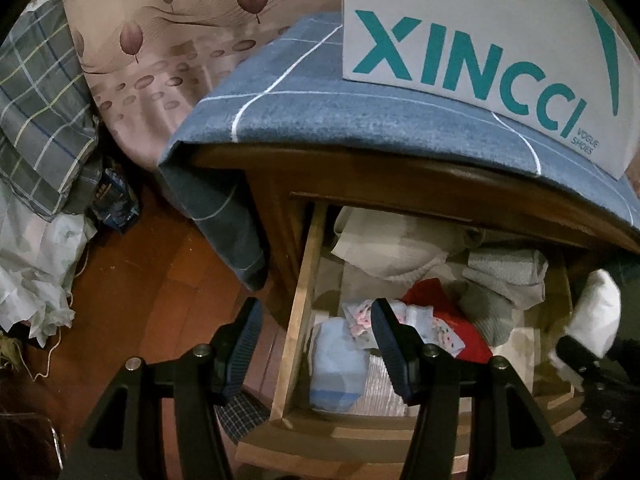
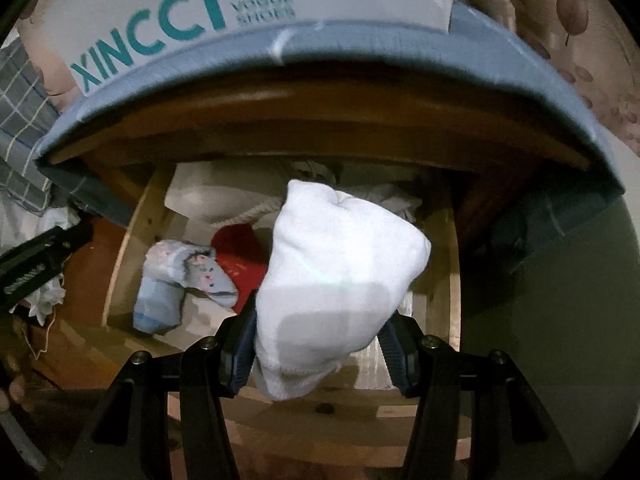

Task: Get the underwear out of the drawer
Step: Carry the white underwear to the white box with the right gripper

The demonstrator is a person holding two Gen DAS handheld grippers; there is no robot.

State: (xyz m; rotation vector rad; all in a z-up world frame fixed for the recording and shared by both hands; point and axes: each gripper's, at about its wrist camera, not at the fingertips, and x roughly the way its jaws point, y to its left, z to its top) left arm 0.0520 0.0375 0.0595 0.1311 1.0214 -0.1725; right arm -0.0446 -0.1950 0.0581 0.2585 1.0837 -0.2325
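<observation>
The right gripper (image 2: 320,344) clamps a white underwear bundle (image 2: 340,272), held above the open wooden drawer (image 2: 120,264). The left gripper (image 1: 316,344) hangs partly open and empty over the drawer's left edge, near a red garment (image 1: 444,308).

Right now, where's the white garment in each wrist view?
Left wrist: white garment at the far right edge, beside the open drawer, above the dark right gripper.
Right wrist: centre of the picture, clamped between the right gripper's fingers, hanging over the drawer.
Shared landmark: the red cloth in the drawer, to the garment's left in both views.
</observation>
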